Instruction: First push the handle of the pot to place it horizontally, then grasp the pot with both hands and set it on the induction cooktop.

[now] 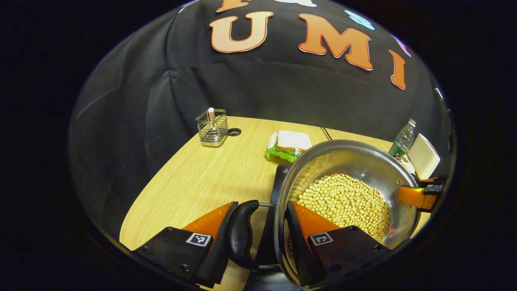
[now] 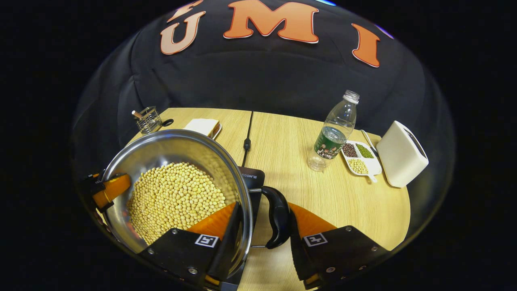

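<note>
A black cloth wall backs my pale woodgrain table [image 2: 291, 161]. One round steel pot [image 2: 161, 145] of beans sits over the single dark cooktop [image 2: 252, 178]. My left gripper [image 1: 258, 236] and right gripper [image 2: 262, 234] each straddle rim and a curved black side handle [image 2: 278, 216]; whether they clamp, I cannot tell.

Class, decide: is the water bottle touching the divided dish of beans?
Apart. The right gripper view shows bare table between the water bottle and the divided dish.
</note>
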{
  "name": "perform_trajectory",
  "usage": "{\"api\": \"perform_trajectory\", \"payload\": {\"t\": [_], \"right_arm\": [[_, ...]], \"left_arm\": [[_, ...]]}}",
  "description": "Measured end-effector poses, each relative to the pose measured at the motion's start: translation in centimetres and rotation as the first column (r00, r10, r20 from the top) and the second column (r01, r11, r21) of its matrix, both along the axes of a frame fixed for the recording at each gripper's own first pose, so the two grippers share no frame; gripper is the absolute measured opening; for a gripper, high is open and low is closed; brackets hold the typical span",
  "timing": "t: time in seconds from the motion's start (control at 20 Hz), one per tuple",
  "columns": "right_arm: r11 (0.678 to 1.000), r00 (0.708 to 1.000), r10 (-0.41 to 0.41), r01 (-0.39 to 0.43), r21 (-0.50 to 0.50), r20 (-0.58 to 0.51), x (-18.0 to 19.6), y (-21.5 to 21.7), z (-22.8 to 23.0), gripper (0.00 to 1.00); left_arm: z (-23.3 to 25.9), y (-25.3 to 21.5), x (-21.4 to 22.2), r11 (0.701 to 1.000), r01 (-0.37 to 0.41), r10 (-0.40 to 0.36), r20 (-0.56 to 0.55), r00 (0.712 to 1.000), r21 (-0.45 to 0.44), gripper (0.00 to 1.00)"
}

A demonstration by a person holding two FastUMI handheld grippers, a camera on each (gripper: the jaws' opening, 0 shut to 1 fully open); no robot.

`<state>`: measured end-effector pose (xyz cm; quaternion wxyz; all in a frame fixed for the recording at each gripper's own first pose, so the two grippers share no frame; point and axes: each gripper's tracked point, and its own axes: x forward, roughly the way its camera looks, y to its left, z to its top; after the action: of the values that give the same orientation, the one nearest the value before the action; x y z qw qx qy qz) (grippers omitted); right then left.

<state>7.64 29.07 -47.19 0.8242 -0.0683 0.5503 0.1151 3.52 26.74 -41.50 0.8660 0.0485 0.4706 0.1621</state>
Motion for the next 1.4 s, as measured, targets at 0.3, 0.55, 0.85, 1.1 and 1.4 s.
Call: {"api": "perform_trajectory", "payload": {"t": [0.3, 0.55, 0.85, 1.1, 1.4], "right_arm": [[1.0, 1.0, -0.021, 0.021, 0.004, -0.012, 0.0, -0.1, -0.4, 0.62], [0.998, 0.999, -0.03, 0.029, 0.049, 0.022, 0.1, -0.3, -0.4, 0.67], [0.968, 0.969, -0.162, 0.119, 0.223, 0.187, 2.6, -2.5, 6.7, 0.73], [0.951, 0.925, -0.19, 0.091, 0.294, 0.328, 2.2, -5.6, 13.9, 0.72], [0.965, 0.858, -0.175, 0.052, 0.257, 0.484, 2.2, -10.6, 19.7, 0.76]], "left_arm": [[-0.9, 0.2, -0.1, 1.0, -0.012, 0.012, -0.013, 1.0, -0.007, 0.74], [-0.8, 0.3, -0.3, 0.997, -0.075, 0.076, -0.004, 0.997, 0.019, 0.86], [0.4, 0.5, -0.2, 0.988, -0.15, 0.149, 0.056, 0.987, 0.019, 0.86], [0.4, 0.6, -0.3, 0.99, -0.135, 0.133, 0.044, 0.99, 0.039, 0.86], [0.9, 0.7, -0.7, 0.989, -0.141, 0.139, 0.042, 0.989, 0.048, 0.87]]}}
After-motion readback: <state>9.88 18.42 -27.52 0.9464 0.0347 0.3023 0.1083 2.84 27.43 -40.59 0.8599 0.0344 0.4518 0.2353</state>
